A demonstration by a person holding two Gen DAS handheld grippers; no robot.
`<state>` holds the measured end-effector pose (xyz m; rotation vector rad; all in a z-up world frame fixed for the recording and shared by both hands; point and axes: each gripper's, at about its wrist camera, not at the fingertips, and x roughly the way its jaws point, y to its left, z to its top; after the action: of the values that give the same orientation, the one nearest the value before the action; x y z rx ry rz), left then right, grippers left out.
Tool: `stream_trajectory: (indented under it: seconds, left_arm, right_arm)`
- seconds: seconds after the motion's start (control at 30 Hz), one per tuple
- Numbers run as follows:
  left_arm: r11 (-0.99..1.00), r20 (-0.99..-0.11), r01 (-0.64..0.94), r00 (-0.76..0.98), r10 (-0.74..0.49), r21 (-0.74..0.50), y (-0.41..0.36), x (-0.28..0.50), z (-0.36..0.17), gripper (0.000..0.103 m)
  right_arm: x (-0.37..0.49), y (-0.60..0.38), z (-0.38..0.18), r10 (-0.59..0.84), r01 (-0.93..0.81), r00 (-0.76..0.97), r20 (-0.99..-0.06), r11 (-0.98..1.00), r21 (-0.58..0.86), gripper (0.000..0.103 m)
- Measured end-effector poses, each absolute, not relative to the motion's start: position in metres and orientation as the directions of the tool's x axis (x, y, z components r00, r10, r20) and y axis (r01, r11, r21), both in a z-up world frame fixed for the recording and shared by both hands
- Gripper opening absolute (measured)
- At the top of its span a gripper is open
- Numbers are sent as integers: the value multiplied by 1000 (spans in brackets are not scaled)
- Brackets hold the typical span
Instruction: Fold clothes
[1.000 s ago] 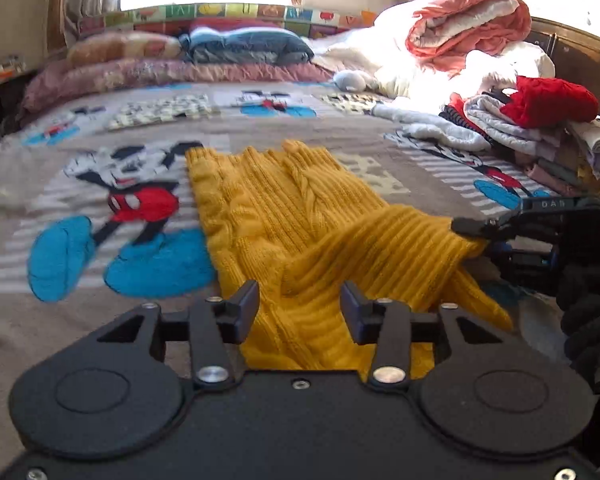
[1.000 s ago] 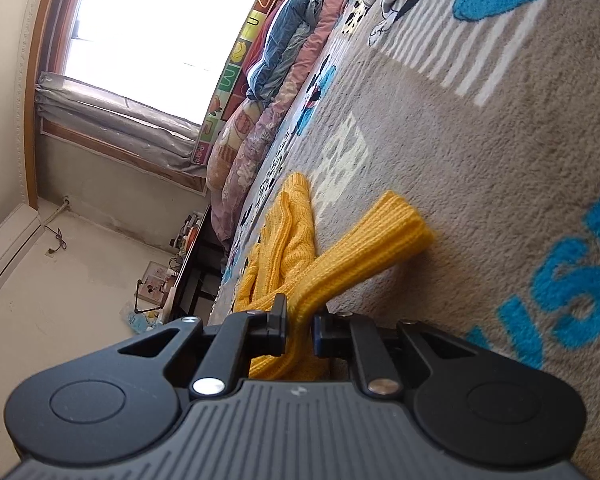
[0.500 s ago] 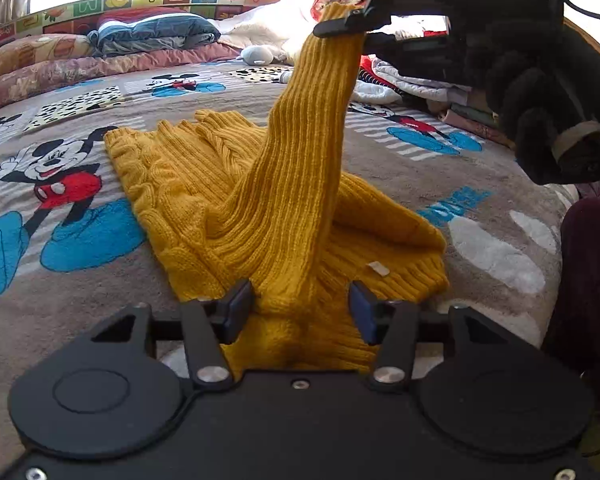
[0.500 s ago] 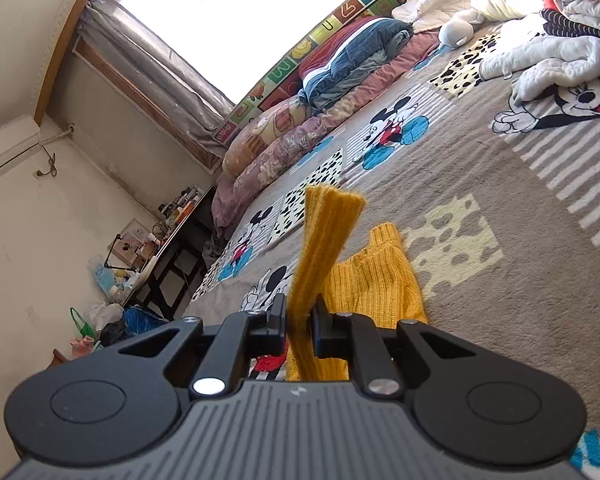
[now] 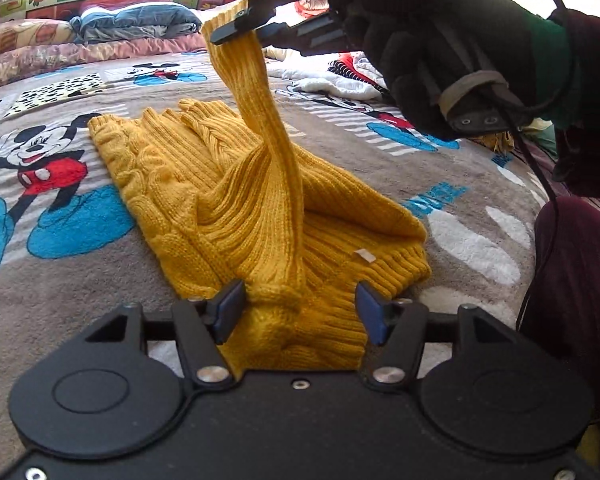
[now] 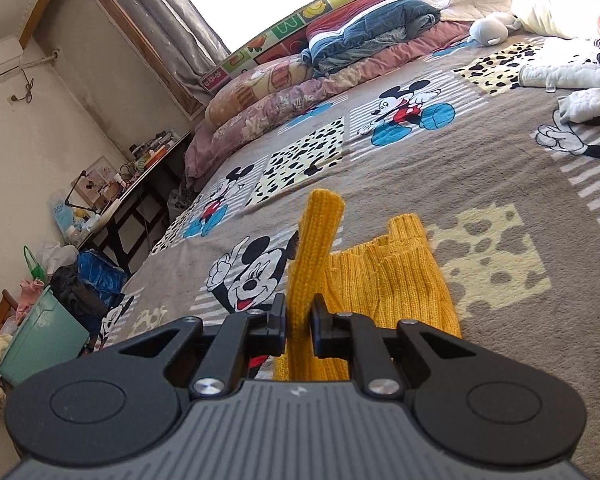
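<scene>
A mustard-yellow knitted sweater (image 5: pixel 204 184) lies on the grey Mickey Mouse blanket (image 5: pixel 60 272). My right gripper (image 6: pixel 299 322) is shut on the sweater's sleeve (image 6: pixel 318 240) near its cuff. In the left wrist view it (image 5: pixel 240 34) holds the sleeve (image 5: pixel 268 128) up above the sweater's body. My left gripper (image 5: pixel 296 310) is open, low over the sweater's near edge, with knit fabric between its fingers but not pinched.
A pile of clothes (image 5: pixel 356 76) lies at the bed's right side, white garments (image 6: pixel 572 80) among them. Pillows and folded bedding (image 6: pixel 340 48) line the far edge under the window. A desk (image 6: pixel 140 184) and a green bin (image 6: pixel 40 336) stand left of the bed.
My right gripper has lifted the sleeve from the blanket and carried it up and leftward over the sweater. My left gripper stayed open and came in over the near edge.
</scene>
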<state>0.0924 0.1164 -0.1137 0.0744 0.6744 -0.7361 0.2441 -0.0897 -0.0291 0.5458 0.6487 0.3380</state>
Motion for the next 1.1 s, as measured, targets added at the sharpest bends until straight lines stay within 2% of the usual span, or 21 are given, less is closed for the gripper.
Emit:
stream_trajectory:
  seconds: [0.33,0.63,1.1]
  left_arm:
    - [738,-587,642,520,-620,-210,124,97,-114,60]
    - [723,-560,609,492,-667,-327,141,103,-112,60]
    - [698,-553,628,466,-691,-344,144,103,-115,60]
  right_arm:
    - [273,-61,-31,458,-146,723,-516,832,535,15]
    - [302,-28,-49,448,-130,690,-569,850,511,13]
    - [332,14,-66,379,-140,659,-650,911,389,13]
